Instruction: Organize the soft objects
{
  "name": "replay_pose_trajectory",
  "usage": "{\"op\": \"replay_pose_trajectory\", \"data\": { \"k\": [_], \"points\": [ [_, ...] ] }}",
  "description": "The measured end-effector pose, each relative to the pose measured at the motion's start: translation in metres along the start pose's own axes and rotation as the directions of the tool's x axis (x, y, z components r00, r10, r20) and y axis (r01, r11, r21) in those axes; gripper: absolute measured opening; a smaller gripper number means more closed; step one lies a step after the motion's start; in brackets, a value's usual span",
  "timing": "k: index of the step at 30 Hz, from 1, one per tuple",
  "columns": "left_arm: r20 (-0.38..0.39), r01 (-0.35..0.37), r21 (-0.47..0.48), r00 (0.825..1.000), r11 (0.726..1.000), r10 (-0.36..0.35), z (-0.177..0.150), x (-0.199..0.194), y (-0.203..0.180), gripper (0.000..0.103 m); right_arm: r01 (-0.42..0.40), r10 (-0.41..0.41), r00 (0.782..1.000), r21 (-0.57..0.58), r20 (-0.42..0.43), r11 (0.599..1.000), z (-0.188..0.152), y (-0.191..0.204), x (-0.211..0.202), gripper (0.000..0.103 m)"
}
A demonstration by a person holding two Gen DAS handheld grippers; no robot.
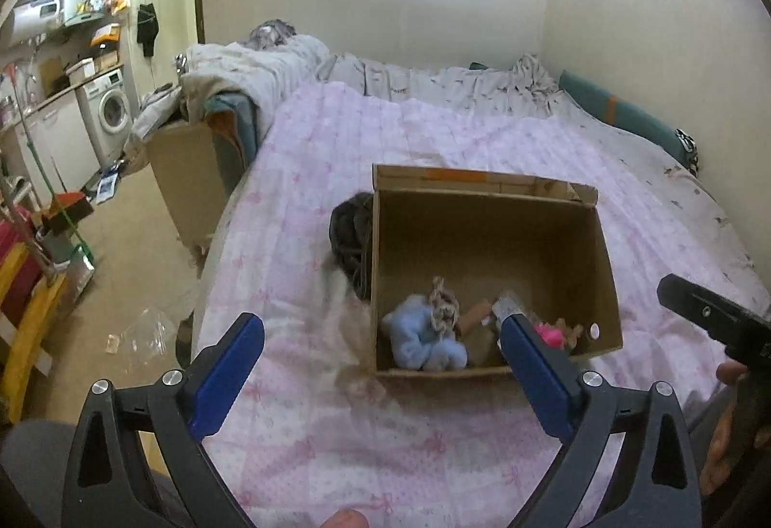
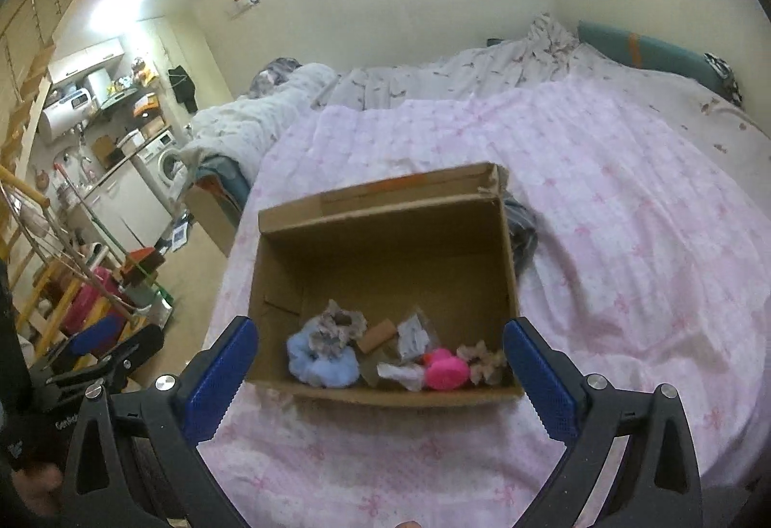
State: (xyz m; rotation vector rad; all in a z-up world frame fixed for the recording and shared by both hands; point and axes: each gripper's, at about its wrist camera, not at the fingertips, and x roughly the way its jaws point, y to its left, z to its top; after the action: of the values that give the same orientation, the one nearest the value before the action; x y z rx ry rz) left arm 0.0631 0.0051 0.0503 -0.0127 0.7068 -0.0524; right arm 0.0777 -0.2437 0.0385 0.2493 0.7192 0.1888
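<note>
An open cardboard box (image 1: 482, 234) (image 2: 385, 248) stands on the pink bedspread (image 1: 385, 446) (image 2: 626, 239). Inside at its near end lie a light-blue fluffy scrunchie (image 1: 424, 342) (image 2: 320, 362), a patterned brown scrunchie (image 1: 443, 309) (image 2: 337, 328), a pink soft toy (image 1: 549, 333) (image 2: 445, 369) and other small soft items. A dark grey cloth (image 1: 349, 239) (image 2: 523, 234) lies on the bed against the box's side. My left gripper (image 1: 380, 335) is open and empty, just before the box. My right gripper (image 2: 380, 342) is open and empty, its fingers either side of the box's near wall.
A rumpled grey duvet (image 1: 433, 80) and a teal pillow (image 1: 621, 109) lie at the bed's far side. A second cardboard box (image 1: 188, 171) stands at the bed's left edge. The floor at left holds a yellow rack (image 1: 29, 311), a washing machine (image 1: 111, 113) and clutter.
</note>
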Motion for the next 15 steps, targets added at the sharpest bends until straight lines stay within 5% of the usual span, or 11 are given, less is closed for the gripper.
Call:
{"op": "replay_pose_trajectory", "data": {
  "k": [3, 11, 15],
  "points": [
    [-0.007, 0.044, -0.002, 0.999, 0.999, -0.044, -0.007, 0.003, 0.000, 0.103, 0.026, -0.026, 1.000, 0.010, -0.001, 1.000, -0.012, -0.003, 0.003, 0.103],
    [-0.058, 0.028, 0.020, 0.998, 0.999, -0.027, -0.020, 0.022, -0.009, 0.103, 0.064, -0.064, 0.998, -0.013, -0.017, 0.998, -0.030, -0.009, 0.019, 0.103],
    [-0.040, -0.060, 0.045, 0.997, 0.997, 0.062, -0.022, 0.024, -0.013, 0.103, 0.114, -0.114, 0.993, -0.036, 0.000, 0.993, -0.034, -0.008, 0.024, 0.103]
  ]
}}
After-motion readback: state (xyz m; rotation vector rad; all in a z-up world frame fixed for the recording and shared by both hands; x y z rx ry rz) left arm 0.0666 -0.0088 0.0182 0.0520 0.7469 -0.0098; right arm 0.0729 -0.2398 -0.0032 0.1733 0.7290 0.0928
